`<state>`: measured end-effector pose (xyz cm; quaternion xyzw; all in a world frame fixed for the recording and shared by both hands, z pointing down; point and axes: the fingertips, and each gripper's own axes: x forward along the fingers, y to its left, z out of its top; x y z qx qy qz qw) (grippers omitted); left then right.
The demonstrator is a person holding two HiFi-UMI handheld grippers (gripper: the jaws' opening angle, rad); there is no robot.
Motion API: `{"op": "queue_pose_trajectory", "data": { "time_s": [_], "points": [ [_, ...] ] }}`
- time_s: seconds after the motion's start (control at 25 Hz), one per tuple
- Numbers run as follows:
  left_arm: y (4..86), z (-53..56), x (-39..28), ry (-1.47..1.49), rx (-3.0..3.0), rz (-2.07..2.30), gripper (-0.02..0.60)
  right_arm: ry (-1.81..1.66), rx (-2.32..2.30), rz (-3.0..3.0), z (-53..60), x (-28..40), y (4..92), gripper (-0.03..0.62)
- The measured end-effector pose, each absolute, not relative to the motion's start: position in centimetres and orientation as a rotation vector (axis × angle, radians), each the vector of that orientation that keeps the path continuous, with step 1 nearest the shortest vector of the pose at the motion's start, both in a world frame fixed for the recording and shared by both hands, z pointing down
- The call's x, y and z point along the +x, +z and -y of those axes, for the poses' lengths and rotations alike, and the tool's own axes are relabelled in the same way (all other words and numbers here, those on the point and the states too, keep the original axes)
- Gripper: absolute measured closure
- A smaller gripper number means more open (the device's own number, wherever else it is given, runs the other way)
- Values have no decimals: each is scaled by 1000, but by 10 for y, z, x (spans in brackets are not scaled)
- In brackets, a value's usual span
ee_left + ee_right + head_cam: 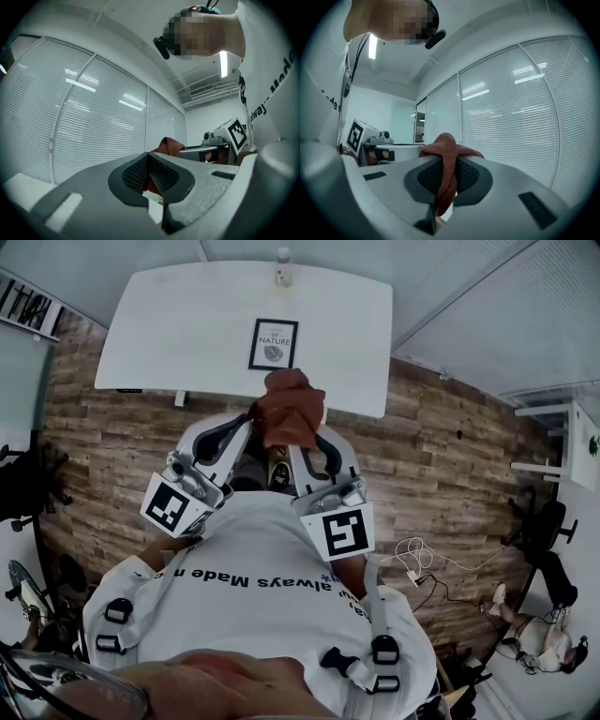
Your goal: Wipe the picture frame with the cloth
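We hold both grippers close to the chest, side by side, their jaws pointing away from the body and towards the worktop (169,324). The right gripper (446,164) is clenched on the rust-brown cloth (445,140). A fold of it runs down between the two dark, ribbed pads, and the rest bunches over the jaw tips. The left gripper (149,157) stands just to the left of it with its jaws brought together, the tips touching. We see the cloth just beyond those tips, between the two grippers, and a strip of it shows through the narrow gap lower down between the pads. Whether that gripper pinches any of it we cannot tell.

The picture frame (273,343), black-edged with a white print, is on the white worktop straight ahead of the grippers, just past the cloth and apart from it. A small bottle (282,266) stands farther out beyond the frame, at the worktop's far edge.
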<state>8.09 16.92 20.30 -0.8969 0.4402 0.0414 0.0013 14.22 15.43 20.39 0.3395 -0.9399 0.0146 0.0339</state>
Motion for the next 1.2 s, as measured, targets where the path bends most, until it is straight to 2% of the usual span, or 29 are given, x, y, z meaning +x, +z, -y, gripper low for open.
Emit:
{"op": "queue_pose_trajectory", "data": {
  "time_s": [0.48,1.2],
  "points": [
    [206,-97,54,162,-2834,-1356,578,19,1064,2858,-85,117,206,579],
    [215,36,-47,165,-2876,-1328,578,15,1072,2817,48,13,211,579]
  ]
}}
